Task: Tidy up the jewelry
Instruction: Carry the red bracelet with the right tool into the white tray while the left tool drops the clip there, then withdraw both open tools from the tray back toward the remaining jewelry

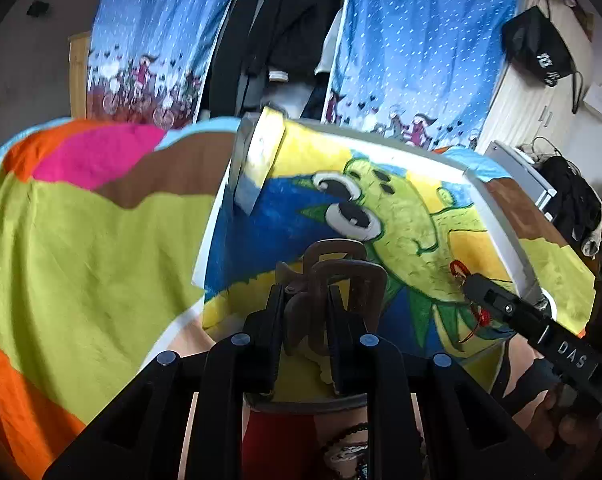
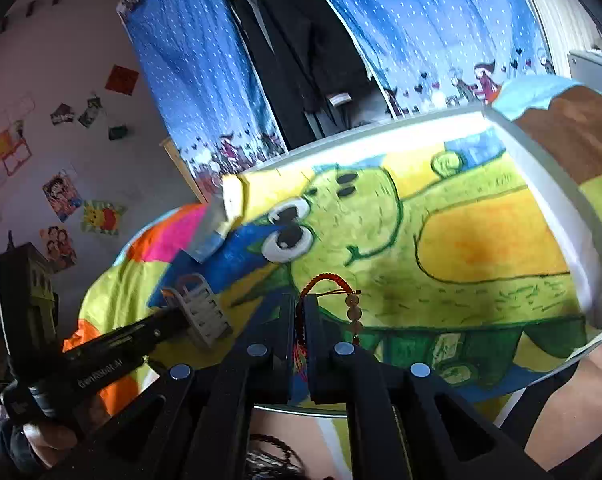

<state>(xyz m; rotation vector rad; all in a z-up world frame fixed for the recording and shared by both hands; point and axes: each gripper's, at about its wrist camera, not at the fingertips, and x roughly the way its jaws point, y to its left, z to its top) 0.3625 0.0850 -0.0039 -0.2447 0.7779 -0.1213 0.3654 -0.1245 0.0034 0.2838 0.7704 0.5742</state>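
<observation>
Gripped between the black fingers of the left gripper (image 1: 305, 320) was a brown, slotted plastic hair claw (image 1: 333, 280), its jaws closed tight on the clip's body and lifting it above a painted canvas (image 1: 405, 208) of a green cartoon plant on yellow and blue. To the right, the right gripper (image 2: 300, 320) was pinched shut on a red braided cord bracelet (image 2: 325, 280), whose loop arched just past the fingertips while a short string of pale round beads (image 2: 355, 312) hung free beside it. Both tools hovered near the canvas's near edge, close together but apart. The canvas lay on a bedspread (image 1: 81, 240) of lime, orange, pink and brown patches, with blue dotted curtains (image 1: 421, 40) at the far side. More beaded jewellery (image 1: 349, 448) showed dimly below the left gripper, though its container could not be made out.

The risk from here lay chiefly with the bracelet: held only by a thin cord, it could slide out of the pinch, and its dangling beads could swing and snag on the hair claw's slots if the two tools crossed. The claw, clamped on a curved body, could twist or spring loose.
</observation>
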